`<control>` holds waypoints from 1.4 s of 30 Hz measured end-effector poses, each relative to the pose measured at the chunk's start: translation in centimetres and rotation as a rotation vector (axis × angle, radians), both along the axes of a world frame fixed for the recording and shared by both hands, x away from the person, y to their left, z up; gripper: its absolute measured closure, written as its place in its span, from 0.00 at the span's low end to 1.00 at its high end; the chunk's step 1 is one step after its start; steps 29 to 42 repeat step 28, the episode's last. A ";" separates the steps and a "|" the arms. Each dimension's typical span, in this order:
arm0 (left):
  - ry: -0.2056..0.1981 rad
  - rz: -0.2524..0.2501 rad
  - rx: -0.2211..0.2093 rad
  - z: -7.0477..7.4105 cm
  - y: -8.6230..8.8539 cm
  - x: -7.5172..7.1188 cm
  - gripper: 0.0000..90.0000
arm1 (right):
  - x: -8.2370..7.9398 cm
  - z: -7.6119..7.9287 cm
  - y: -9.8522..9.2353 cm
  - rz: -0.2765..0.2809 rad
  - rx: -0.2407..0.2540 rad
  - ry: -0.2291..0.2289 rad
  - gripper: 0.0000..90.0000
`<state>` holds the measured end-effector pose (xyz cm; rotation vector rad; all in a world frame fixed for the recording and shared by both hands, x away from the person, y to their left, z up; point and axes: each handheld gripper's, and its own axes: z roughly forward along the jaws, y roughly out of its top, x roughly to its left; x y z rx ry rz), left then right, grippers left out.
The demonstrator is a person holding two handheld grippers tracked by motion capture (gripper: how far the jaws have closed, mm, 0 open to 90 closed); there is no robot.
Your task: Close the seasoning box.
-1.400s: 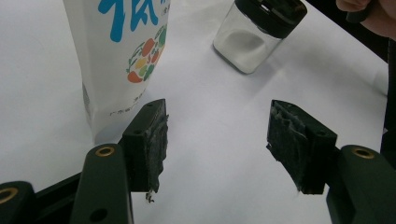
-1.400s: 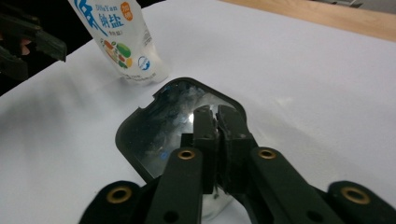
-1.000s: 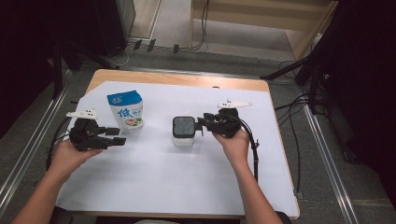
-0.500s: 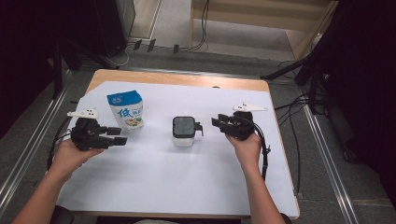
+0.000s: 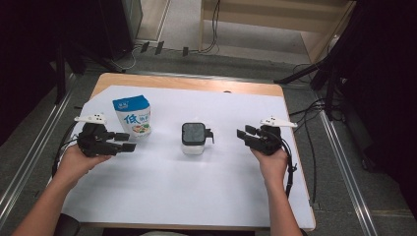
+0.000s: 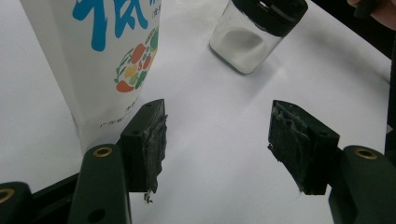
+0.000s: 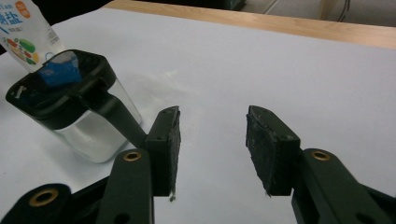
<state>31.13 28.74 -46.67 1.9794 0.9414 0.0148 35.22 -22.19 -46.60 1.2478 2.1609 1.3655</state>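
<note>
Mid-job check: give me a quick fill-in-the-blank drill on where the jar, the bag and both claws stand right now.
The clear jar has a ____ lid.
The bag stands nearest the ____ claw.
The right claw holds ____; its jaws have just been opening.
Everything rests on a ____ sheet over the table.

Missing words: black; left; nothing; white

The white pouch (image 5: 133,115) is showing a large blue Chinese character, reading roughly as 依, on its front, above a small print of coloured fruit or vegetables; the left gripper view (image 6: 102,56) is catching only its lower strokes. In the right gripper view the pouch's corner (image 7: 23,35) is showing the character 盐 beside an orange round mark too small to read.
</note>
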 end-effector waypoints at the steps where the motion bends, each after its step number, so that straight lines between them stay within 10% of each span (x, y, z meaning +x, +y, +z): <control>1: -0.003 -0.001 0.001 0.0 -0.1 0.1 0.42 | -0.1 -0.1 -0.3 -0.009 0.000 0.000 0.62; 19: -0.015 0.007 0.029 -0.4 -0.5 0.7 0.42 | -1.9 -0.9 -4.1 -0.107 0.004 -0.005 0.58; 42: -0.037 0.027 0.044 -0.4 -0.1 0.7 0.41 | -1.8 -1.2 -3.8 -0.096 -0.009 -0.006 0.57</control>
